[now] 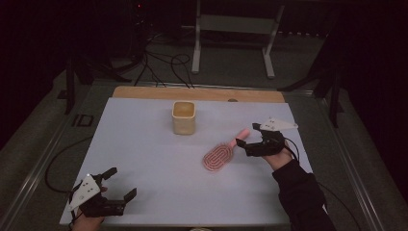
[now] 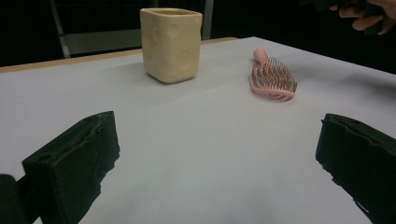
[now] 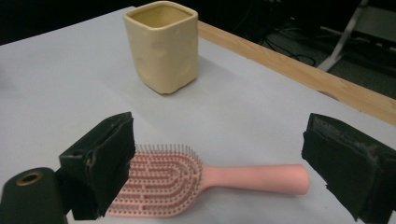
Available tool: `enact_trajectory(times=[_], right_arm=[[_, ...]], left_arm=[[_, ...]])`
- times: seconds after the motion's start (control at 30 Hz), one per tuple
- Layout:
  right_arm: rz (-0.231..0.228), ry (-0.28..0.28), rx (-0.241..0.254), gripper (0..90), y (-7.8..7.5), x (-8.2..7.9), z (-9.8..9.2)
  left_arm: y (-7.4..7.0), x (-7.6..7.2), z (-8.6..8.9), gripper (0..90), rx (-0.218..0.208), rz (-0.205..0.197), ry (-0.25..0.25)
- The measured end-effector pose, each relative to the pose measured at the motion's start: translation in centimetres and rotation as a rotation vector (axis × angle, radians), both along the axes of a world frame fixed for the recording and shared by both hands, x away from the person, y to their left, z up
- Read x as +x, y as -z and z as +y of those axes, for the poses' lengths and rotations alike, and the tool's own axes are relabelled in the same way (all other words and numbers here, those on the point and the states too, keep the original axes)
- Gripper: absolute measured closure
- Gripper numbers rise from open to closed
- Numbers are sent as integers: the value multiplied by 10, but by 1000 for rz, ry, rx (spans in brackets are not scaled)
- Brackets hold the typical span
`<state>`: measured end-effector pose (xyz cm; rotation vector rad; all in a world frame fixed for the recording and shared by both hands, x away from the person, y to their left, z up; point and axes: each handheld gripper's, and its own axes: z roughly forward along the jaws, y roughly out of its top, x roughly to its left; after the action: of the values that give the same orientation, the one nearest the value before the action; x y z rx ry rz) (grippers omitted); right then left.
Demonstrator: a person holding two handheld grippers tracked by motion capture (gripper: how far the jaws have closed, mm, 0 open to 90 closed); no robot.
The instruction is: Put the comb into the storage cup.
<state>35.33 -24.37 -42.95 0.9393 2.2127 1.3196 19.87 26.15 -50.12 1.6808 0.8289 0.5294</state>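
Observation:
A pink hairbrush point(image 1: 220, 156) lies bristles up on the white table cover point(image 1: 144, 159), its handle pointing to the far right. My right gripper point(image 1: 247, 135) is open just over that handle, one jaw on each side of it. In the right gripper view the hairbrush point(image 3: 168, 179) lies across the gap of the right gripper point(image 3: 219, 135), not touched by either jaw. A pale yellow square cup point(image 1: 184, 117) stands upright farther back. My left gripper point(image 1: 121, 183) is open near the front left corner, holding nothing. The left gripper point(image 2: 217, 135) faces the cup point(image 2: 171, 44) and the hairbrush point(image 2: 273, 77).
A wooden strip point(image 1: 197, 93) runs along the table's far edge. Beyond it are cables and a metal frame point(image 1: 233, 29) on the dark floor. The other hand point(image 2: 364, 14) appears at the top right of the left gripper view.

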Motion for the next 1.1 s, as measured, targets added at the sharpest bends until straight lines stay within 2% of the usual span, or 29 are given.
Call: enact_trajectory(times=[0.13, 0.27, 0.63, 0.83, 1.03, 1.1], right_arm=[[7, 25, 1, 139, 1, 9, 0], [3, 41, -9, 228, 3, 17, -2], [33, 82, -57, 585, 10, 35, -2], [41, 109, -102, 688, 16, 45, 0], [52, 118, -116, 785, 20, 53, 1], [69, 127, -117, 829, 22, 56, 3]], left_arm=[[0, 0, 0, 4, 3, 0, 1], [0, 0, 0, 3, 0, 1, 0], [1, 1, -1, 4, 0, 9, 2], [1, 1, -1, 4, 0, 9, 3], [2, 2, 0, 3, -3, 11, 3], [2, 2, -1, 3, 1, 13, 5]])
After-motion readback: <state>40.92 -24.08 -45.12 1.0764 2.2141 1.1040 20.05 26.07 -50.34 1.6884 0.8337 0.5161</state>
